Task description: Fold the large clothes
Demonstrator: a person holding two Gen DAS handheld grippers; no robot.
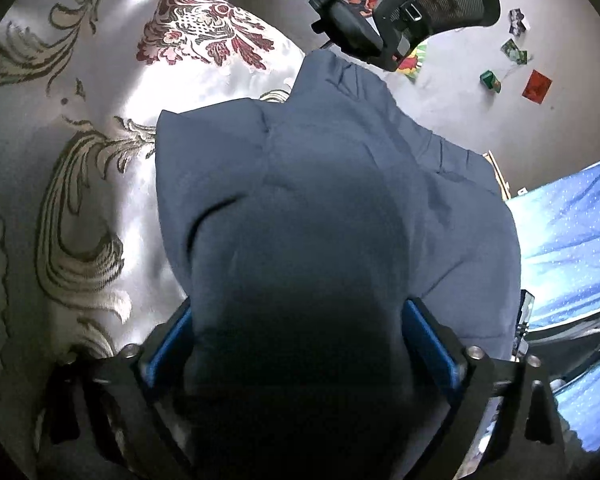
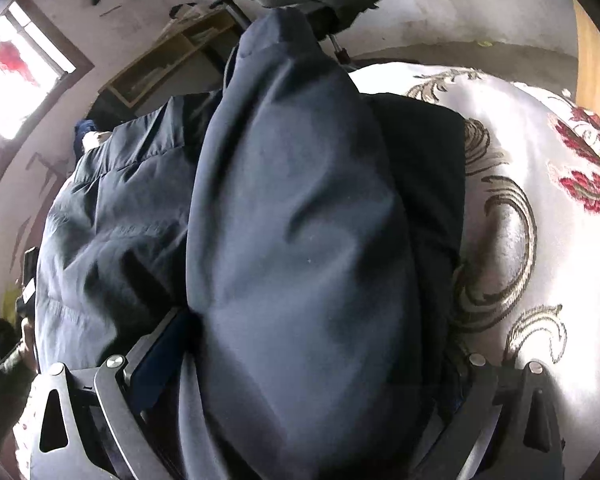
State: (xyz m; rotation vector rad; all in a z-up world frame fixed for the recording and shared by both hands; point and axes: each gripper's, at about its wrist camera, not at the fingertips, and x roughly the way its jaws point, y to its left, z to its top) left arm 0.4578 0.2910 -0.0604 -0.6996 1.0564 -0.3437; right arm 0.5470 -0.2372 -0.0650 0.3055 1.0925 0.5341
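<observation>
1. Left gripper (image 1: 300, 344): jaws wide, thick blue jacket (image 1: 332, 200) bunched between your blue pads (image 1: 428, 340); the pads look pressed to it, so you hold a fat fold.
2. Right gripper (image 2: 300, 364): likewise straddles a puffy fold; one pad hidden, grip likely.
3. Jacket lies on the bedspread (image 1: 100, 184), long axis running straight ahead from both grippers.
4. Chair (image 1: 420, 12) beyond the far end.

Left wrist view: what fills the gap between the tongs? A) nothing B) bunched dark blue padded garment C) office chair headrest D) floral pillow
B: the dark blue padded garment bulges between the left tongs, with both blue pads at its sides.
</observation>
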